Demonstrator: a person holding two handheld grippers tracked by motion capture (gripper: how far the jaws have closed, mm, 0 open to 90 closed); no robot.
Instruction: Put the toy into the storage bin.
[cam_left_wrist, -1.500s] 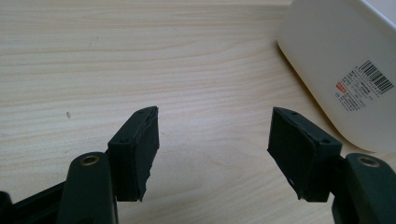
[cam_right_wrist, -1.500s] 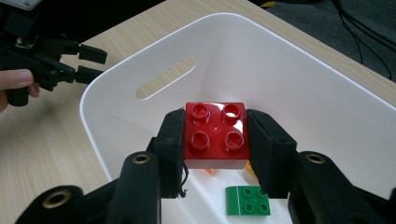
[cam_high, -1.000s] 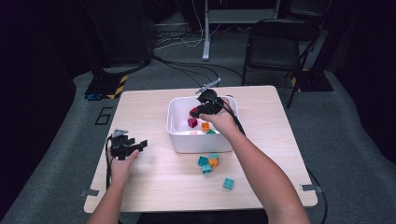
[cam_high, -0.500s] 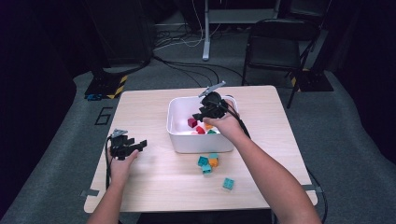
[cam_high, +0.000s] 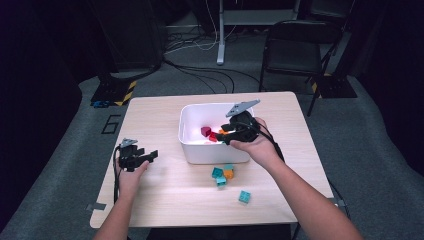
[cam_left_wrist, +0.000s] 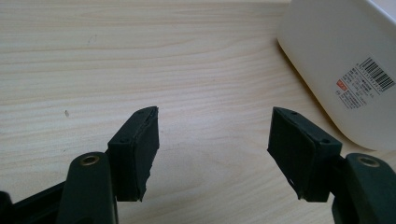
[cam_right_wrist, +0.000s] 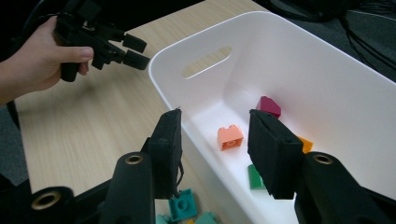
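White bin (cam_high: 212, 152) on wooden table (cam_high: 165, 200), two hand-held grippers.

Right gripper (cam_high: 226, 134) over the bin's near right part, jaws parted with nothing between them, having just opened a little; dark red block (cam_high: 205, 131) and red block (cam_high: 213, 137) inside. Left gripper (cam_high: 152, 155) low over the table's left side, well apart from the bin. Near the bin's front: two teal blocks (cam_high: 217, 173), orange block (cam_high: 228, 173); lone teal block (cam_high: 244, 196) nearer the person.
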